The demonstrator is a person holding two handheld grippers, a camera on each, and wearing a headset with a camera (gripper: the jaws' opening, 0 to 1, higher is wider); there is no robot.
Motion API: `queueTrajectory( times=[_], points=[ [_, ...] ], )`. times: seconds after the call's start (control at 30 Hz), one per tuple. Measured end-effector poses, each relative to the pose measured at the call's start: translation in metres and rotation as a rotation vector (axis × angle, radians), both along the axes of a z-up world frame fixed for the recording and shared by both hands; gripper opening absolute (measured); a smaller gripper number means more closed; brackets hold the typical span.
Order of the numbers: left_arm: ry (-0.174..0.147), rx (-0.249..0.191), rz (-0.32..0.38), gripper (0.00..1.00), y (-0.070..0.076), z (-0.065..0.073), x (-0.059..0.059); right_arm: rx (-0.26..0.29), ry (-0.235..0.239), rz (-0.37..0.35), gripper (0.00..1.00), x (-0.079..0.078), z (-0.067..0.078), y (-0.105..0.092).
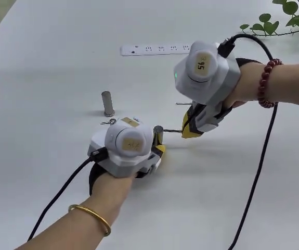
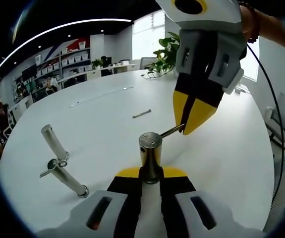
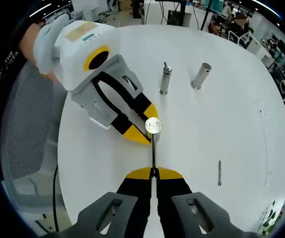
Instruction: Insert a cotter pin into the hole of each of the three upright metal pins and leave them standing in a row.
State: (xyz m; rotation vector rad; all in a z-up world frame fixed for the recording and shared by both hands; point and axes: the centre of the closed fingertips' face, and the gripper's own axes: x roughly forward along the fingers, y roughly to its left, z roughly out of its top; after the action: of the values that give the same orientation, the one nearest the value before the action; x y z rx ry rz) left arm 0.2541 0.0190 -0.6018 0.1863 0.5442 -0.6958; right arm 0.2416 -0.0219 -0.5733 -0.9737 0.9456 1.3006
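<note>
Currently, head view: short grey metal pin, upright, clamped in left gripper; cotter pin pinched in right gripper, tip at its upper side. Left gripper view: plain pin and cottered pin left of it. Right gripper view: spare cotter pin lying right of it.

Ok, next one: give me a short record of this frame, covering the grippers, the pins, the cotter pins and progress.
left gripper: shut on held pin, upright
right gripper: shut on cotter pin, tip at the held pin's side near the top
fitted pin: upright, a cotter pin through its top
bare pin: upright, no cotter pin
spare cotter pin: flat on table
progress: one of three fitted
</note>
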Motion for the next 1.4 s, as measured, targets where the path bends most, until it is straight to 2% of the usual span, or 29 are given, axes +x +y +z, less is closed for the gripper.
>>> queueTrajectory(
  times=[0.3, 0.53, 0.83, 1.0, 1.17, 1.4],
  points=[
    [-0.001, -0.001, -0.016, 0.1, 0.0, 0.0, 0.0, -0.008, -0.014, 0.035, 0.0, 0.001, 0.001, 0.0],
    [-0.002, 0.001, -0.028, 0.1, -0.001, 0.0, -0.001, -0.017, -0.013, 0.039, 0.0, 0.003, -0.003, 0.001],
    [-0.01, 0.012, -0.044, 0.1, -0.001, 0.0, -0.001, -0.013, -0.021, 0.047, 0.0, 0.004, -0.002, 0.004],
    [-0.013, 0.014, -0.049, 0.1, -0.002, 0.0, -0.001, 0.002, -0.01, 0.046, 0.0, 0.0, 0.0, 0.005],
    [-0.014, 0.013, -0.058, 0.1, -0.003, 0.0, -0.001, 0.043, 0.0, 0.041, 0.0, 0.001, 0.001, 0.012],
    [-0.015, 0.011, -0.055, 0.1, -0.003, -0.001, -0.001, 0.056, -0.006, 0.04, 0.0, 0.001, 0.001, 0.018]
  ],
)
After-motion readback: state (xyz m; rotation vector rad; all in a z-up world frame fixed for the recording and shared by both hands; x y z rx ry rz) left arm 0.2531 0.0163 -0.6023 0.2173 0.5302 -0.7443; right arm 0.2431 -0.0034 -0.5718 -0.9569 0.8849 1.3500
